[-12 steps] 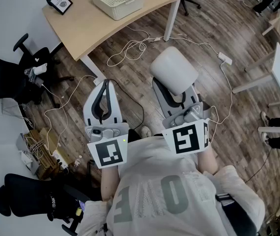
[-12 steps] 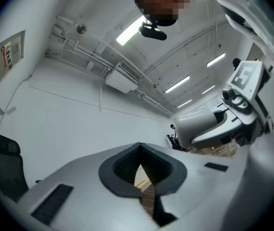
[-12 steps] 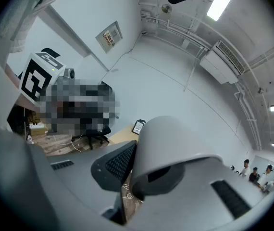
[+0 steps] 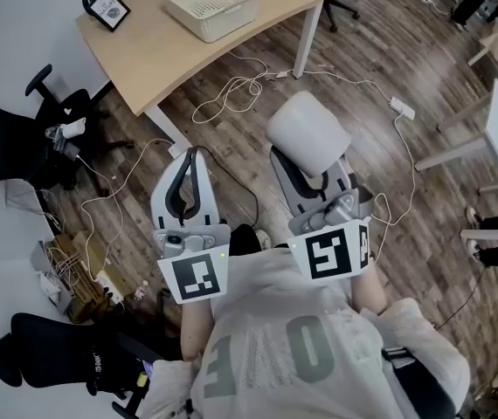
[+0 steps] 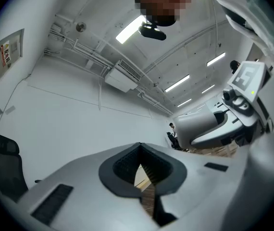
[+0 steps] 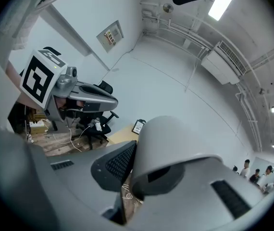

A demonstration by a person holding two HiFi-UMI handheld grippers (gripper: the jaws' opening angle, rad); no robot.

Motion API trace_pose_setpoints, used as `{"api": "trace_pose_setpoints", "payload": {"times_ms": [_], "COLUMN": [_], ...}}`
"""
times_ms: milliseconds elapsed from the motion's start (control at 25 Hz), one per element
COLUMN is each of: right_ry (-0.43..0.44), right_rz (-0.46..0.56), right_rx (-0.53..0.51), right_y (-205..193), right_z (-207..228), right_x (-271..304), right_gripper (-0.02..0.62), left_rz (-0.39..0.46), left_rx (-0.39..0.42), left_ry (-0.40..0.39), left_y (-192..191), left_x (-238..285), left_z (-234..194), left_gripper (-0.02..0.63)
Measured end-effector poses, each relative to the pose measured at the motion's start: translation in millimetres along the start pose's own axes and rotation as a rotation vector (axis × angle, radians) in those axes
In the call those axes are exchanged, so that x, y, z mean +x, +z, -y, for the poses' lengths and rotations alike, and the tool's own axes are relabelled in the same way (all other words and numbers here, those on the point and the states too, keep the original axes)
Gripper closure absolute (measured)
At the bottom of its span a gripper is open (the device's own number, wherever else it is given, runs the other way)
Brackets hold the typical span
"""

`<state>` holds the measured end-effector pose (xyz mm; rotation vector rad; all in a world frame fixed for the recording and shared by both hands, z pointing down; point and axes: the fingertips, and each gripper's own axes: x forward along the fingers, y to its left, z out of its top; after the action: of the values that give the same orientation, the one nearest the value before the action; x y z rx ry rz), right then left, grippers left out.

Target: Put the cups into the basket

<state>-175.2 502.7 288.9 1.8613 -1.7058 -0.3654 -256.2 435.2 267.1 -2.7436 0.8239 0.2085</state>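
Observation:
A pale grey cup is held mouth-down over the wooden floor, with my right gripper shut on its rim. In the right gripper view the cup fills the space between the black pads. My left gripper is beside it on the left, shut with nothing in it; in the left gripper view its tips meet. The white perforated basket stands on the wooden table well ahead of both grippers.
A small framed sign stands at the table's far left corner. White cables trail across the floor between table and grippers. Black office chairs and a box of clutter are at the left. Another table's legs stand at the right.
Almost nothing differs. Both grippers sit a touch higher in the head view, and the right one keeps hold of the cup.

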Motion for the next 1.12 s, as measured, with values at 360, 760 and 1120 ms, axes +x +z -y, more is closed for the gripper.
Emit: {"api": "trace_pose_setpoints", "payload": {"times_ms": [360, 760, 1120], "right_ry": [0.039, -0.013, -0.064], "right_rz": [-0.005, -0.037, -0.087], "right_rx": [0.041, 0.111, 0.088], "right_y": [-8.7, -25.5, -38.9], "right_z": [-2.4, 29.0, 71.6], "right_x": [20.4, 61.2, 145.0], "right_gripper": [0.563, 0.563, 0.563], "left_rz": [-0.039, 0.075, 0.093], "left_rx": [0.013, -0.013, -0.030], "left_ry": [0.032, 0.021, -0.077], "left_y": [-11.6, -18.0, -45.4], "left_x": [5.6, 78.2, 175.8], "left_z": [-15.8, -43.6, -65.2], "left_gripper": [0.603, 0.603, 0.603]}}
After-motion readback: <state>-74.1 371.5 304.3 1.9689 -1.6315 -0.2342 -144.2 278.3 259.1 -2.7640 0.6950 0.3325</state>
